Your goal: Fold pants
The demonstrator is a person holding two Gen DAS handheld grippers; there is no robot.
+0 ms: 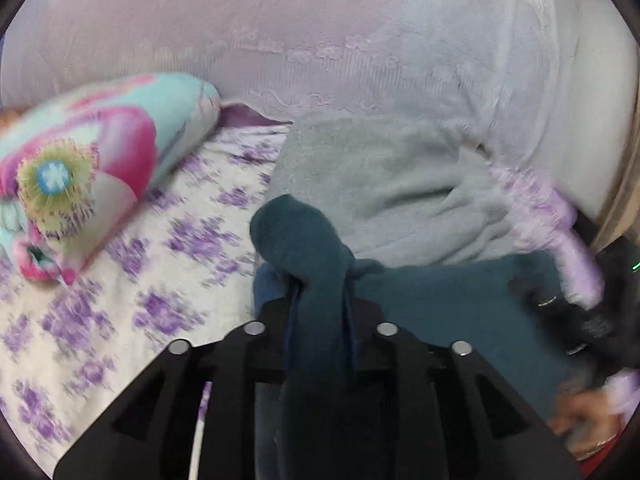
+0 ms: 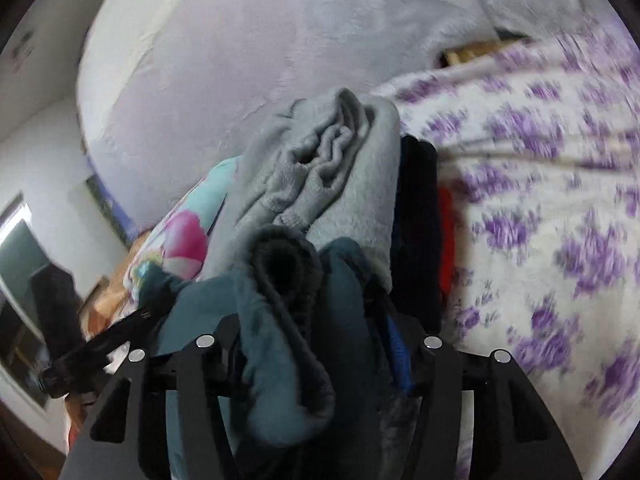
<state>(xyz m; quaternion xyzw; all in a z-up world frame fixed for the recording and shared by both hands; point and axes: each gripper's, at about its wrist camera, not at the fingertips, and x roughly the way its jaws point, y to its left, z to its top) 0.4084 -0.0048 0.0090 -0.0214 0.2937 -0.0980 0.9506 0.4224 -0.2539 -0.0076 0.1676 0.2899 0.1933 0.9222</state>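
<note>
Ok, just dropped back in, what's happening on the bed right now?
Both tongs are clamped on the dark teal fleece pants. The left tongs pinch a bunched fold; the right tongs grip the elastic waistband end. The pants are lifted over the purple-flowered bedsheet, beside a folded grey fleece garment. The fold isn't finished.

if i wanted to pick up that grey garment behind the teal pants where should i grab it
Probably at the bunched ribbed cuffs of the grey garment, coming from above with the jaws across the ridge. The cuffs stand up in thick folds there, while the rest lies flat on the floral bedsheet. Both grippers are now shut on the teal pants.
</note>
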